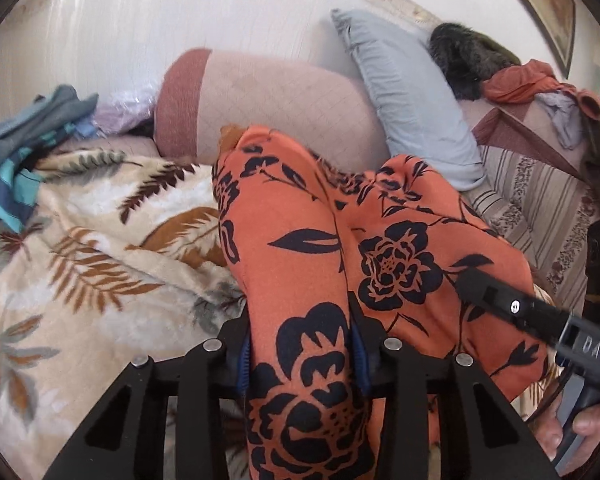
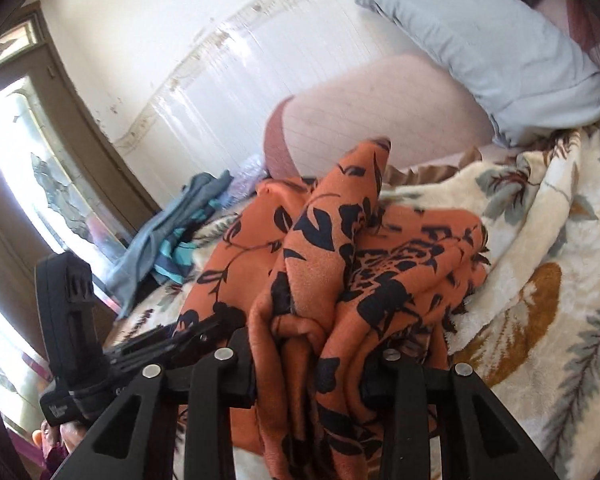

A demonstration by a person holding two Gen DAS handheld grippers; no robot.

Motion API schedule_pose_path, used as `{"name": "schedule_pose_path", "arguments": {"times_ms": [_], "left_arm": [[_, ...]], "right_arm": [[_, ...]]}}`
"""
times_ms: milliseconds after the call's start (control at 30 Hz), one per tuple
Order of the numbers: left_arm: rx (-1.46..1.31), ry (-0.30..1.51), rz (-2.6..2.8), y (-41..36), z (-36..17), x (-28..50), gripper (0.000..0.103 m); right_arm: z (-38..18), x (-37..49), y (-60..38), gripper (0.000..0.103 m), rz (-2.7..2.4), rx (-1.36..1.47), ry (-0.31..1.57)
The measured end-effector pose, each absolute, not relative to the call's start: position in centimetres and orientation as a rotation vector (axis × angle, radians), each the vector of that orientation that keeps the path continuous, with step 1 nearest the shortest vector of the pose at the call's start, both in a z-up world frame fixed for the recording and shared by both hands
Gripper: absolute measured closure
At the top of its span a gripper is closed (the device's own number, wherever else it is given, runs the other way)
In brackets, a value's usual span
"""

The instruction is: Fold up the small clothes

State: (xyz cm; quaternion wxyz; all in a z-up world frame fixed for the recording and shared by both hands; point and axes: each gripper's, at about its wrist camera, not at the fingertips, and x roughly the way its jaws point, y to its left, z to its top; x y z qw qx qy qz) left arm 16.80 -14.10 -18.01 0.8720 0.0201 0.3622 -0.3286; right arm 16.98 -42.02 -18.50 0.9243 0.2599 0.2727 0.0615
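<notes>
Now both tongs, left (image 1: 304,364) and right (image 2: 308,364), pinch the orange floral garment (image 1: 300,240).

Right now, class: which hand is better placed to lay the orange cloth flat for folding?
Probably the left gripper: its cloth hangs smooth. The right gripper holds a bunch.

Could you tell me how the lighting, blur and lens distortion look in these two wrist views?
Left wrist view: even daylight, fisheye bending at the edges, orange floral garment sharp, rolled pink bedding slightly soft. Right wrist view: the window is blown out at left, the garment and wall slightly motion-blurred.
</notes>
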Motion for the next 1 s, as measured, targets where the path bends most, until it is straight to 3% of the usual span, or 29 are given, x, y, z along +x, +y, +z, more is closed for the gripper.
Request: {"name": "schedule_pose_path", "arguments": {"times_ms": [167,300,367,400,467,567,700,1000], "left_arm": [[0.026,0.762,-0.650,-9.5,-16.1,10.9,0.062],[0.074,0.910,-0.544,-6.5,-19.5,8.4,0.053],[0.139,1.002,-0.430,-5.4,-22.7,8.2,0.052],[0.165,1.017,-0.387,-5.0,-23.8,8.1,0.047],[0.143,0.997,-0.376,-3.8,-23.5,7.2,0.037],[0.185,0.915,-0.319,-3.1,-20.5,5.4,0.030],[0.232,0.742,-0.248,-3.0,-15.2,2.5,0.015],[0.288,0.513,-0.212,-3.8,-6.1,-2.7,0.010]], "right_arm": [[-17.5,12.0,-40.3,0.067,0.205,0.635,0.540],[-20.9,9.3,-38.9,0.067,0.256,0.760,0.657],[-24.7,9.4,-38.0,0.055,0.226,0.813,0.814],[-26.9,9.4,-37.5,0.051,0.173,0.815,0.914],[-29.0,8.6,-37.3,0.051,0.164,0.868,0.947],[-26.7,7.7,-37.5,0.046,0.113,0.805,0.960],[-20.8,5.4,-38.0,0.046,0.062,0.678,0.844],[-7.9,-0.5,-34.8,0.042,0.023,0.437,0.547]]}}
